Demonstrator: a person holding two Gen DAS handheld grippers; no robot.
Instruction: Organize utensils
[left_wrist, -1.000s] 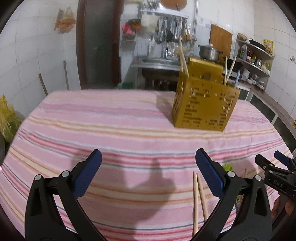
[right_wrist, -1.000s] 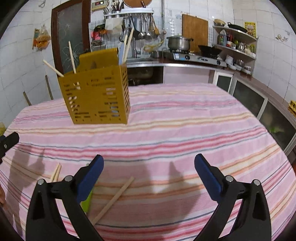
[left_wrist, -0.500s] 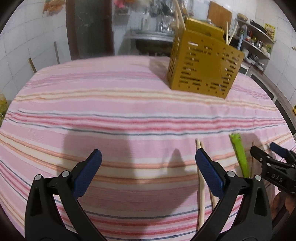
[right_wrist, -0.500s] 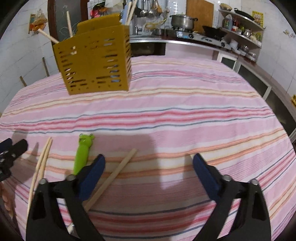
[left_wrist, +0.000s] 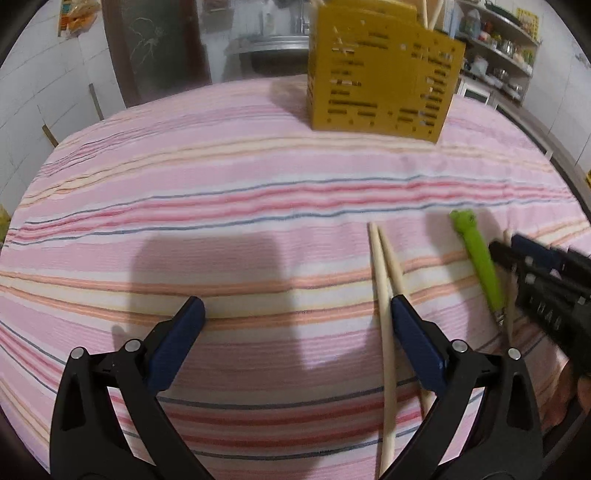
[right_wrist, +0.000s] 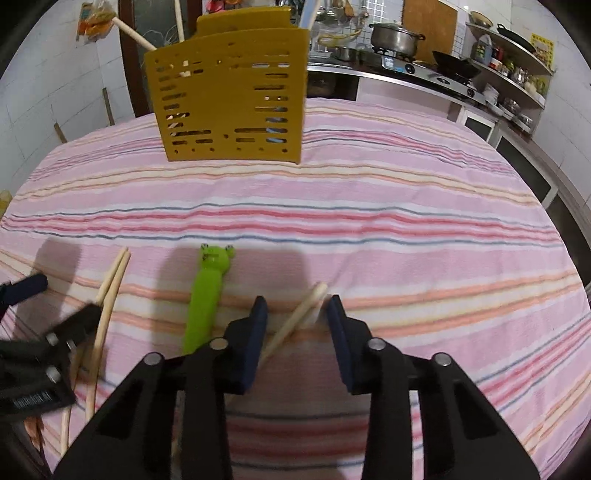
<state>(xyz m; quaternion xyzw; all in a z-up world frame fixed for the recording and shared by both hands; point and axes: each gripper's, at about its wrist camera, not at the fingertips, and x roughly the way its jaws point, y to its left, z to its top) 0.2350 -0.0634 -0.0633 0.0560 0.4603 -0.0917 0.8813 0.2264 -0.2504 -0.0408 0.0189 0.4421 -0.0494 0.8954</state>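
On the pink striped tablecloth (right_wrist: 406, 229) lie a pair of wooden chopsticks (left_wrist: 384, 288) (right_wrist: 110, 288), a green frog-handled utensil (left_wrist: 478, 258) (right_wrist: 207, 295) and a single chopstick (right_wrist: 299, 314) (left_wrist: 509, 288). My left gripper (left_wrist: 295, 306) (right_wrist: 61, 299) is open low over the cloth, its right finger beside the pair. My right gripper (right_wrist: 296, 302) (left_wrist: 508, 245) has its jaws closing, and the single chopstick lies slanted between them with gaps still showing. The yellow slotted utensil holder (left_wrist: 384, 88) (right_wrist: 229, 99) stands at the far side with chopsticks in it.
A kitchen counter with a stove and pot (right_wrist: 395, 37) runs behind the table on the right, below shelves of dishes (right_wrist: 517, 66). A dark door (left_wrist: 159, 51) stands at the back left. The table's right edge (right_wrist: 565, 229) curves away close by.
Both grippers have sunk toward the cloth and tipped down. The right jaws have narrowed from wide apart to close around the single chopstick. The left jaws stay wide.
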